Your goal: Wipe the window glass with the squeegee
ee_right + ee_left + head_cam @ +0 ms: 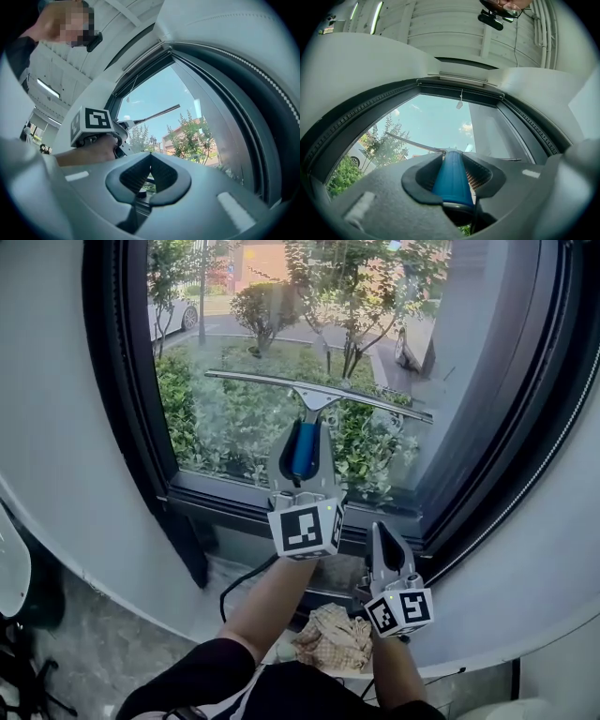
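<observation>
Blue-handled metal squeegee (317, 397) blade lies across clear window glass (272, 343), toward bottom edge; my left gripper (302, 439) clamped on handle. My right gripper (385, 538) fingers together, empty.

You face a dark-framed window (375, 324) at centre frame; white walls (47, 381) flank it, sunlit shrubs (206, 418) beyond, grey floor (84, 643) lower left.

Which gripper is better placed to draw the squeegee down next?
Left. The left gripper is shut on the squeegee, its blade on the window glass; the right gripper hangs lower, shut and empty.
</observation>
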`<state>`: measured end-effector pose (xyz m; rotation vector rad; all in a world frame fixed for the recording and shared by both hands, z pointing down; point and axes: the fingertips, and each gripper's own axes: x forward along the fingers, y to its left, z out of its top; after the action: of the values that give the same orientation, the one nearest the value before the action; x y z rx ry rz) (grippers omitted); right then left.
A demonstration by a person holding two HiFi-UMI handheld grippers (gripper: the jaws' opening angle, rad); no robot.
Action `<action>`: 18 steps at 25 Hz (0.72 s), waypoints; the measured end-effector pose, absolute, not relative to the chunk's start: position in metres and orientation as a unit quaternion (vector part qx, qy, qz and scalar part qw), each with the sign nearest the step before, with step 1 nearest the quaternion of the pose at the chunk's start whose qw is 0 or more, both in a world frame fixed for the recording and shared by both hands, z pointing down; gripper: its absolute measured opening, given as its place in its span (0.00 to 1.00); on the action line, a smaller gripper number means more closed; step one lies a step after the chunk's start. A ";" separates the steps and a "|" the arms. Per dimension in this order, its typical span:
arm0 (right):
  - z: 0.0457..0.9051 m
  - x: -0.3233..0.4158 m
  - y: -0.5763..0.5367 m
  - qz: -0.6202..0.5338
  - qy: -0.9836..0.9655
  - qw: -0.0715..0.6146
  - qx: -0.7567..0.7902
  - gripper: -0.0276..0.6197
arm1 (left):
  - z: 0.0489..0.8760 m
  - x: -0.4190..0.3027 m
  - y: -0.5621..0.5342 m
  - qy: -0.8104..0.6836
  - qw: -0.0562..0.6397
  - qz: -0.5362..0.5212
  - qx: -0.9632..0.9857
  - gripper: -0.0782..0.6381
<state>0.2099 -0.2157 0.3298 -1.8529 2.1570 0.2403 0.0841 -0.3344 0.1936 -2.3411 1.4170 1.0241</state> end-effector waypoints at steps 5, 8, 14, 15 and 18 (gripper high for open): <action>0.334 0.207 -0.219 0.075 0.750 0.141 -0.641 0.05 | 0.203 0.083 -0.334 0.485 0.103 0.343 -0.798 0.30; 0.338 0.207 -0.221 0.073 0.751 0.140 -0.641 0.05 | 0.210 0.083 -0.334 0.486 0.100 0.340 -0.799 0.30; 0.345 0.208 -0.222 0.065 0.751 0.138 -0.643 0.05 | 0.218 0.082 -0.334 0.487 0.099 0.335 -0.800 0.30; 0.346 0.207 -0.222 0.064 0.751 0.138 -0.643 0.05 | 0.220 0.082 -0.334 0.487 0.098 0.333 -0.801 0.30; 0.349 0.207 -0.222 0.060 0.750 0.136 -0.644 0.05 | 0.225 0.083 -0.333 0.485 0.096 0.329 -0.805 0.30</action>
<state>0.2072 -0.2219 0.3486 -1.8649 2.1721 0.1744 0.0826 -0.3327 0.2248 -2.3847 1.4377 0.9746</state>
